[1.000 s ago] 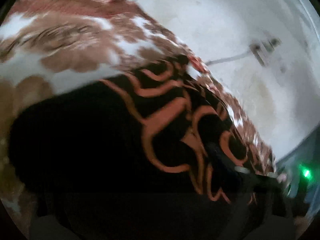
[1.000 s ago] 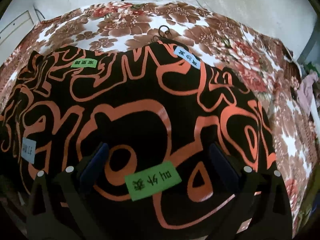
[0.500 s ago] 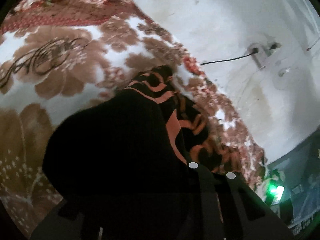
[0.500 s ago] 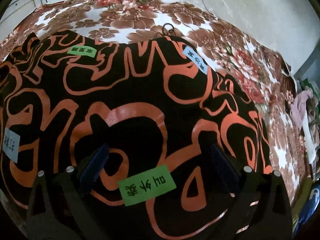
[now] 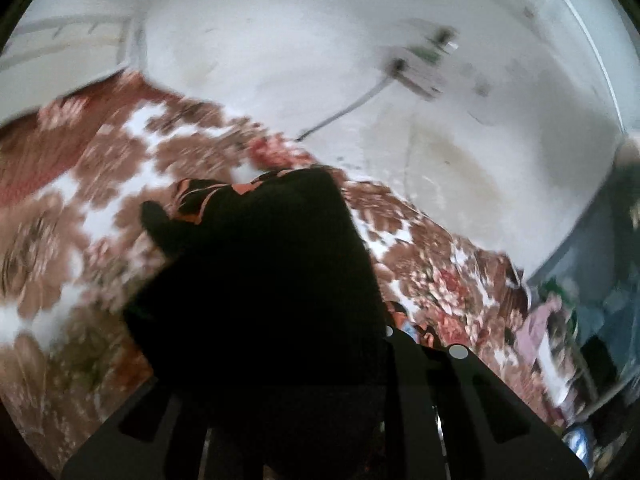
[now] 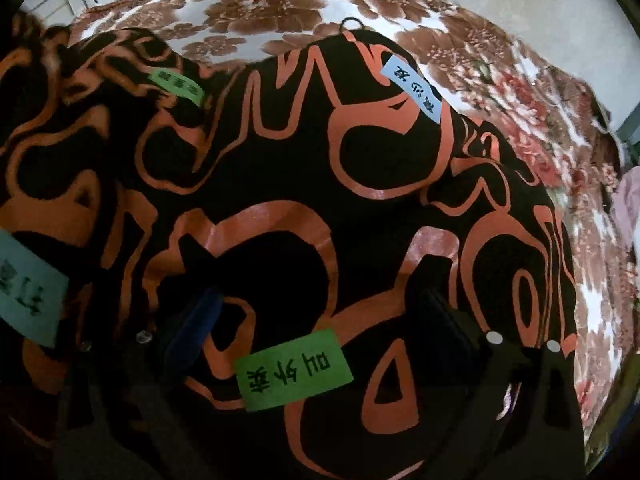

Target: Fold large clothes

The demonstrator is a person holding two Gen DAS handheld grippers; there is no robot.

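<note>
The floral bedspread point(image 6: 280, 12) lay beyond both jaws. Our black-and-orange garment point(image 6: 304, 184) spread between the right gripper's point(image 6: 316, 316) parted jaws; the left gripper point(image 5: 280, 360) was clamped on its bunched edge. We judged lifting evenly wisest.

A floral bedspread point(image 6: 280, 4) in brown, red and white fills the upper part of the right wrist view. In the left wrist view, a blurred white wall point(image 5: 280, 40) spans the top, with a cable point(image 5: 340, 114) and a wall fitting point(image 5: 420, 68) at upper right.
</note>
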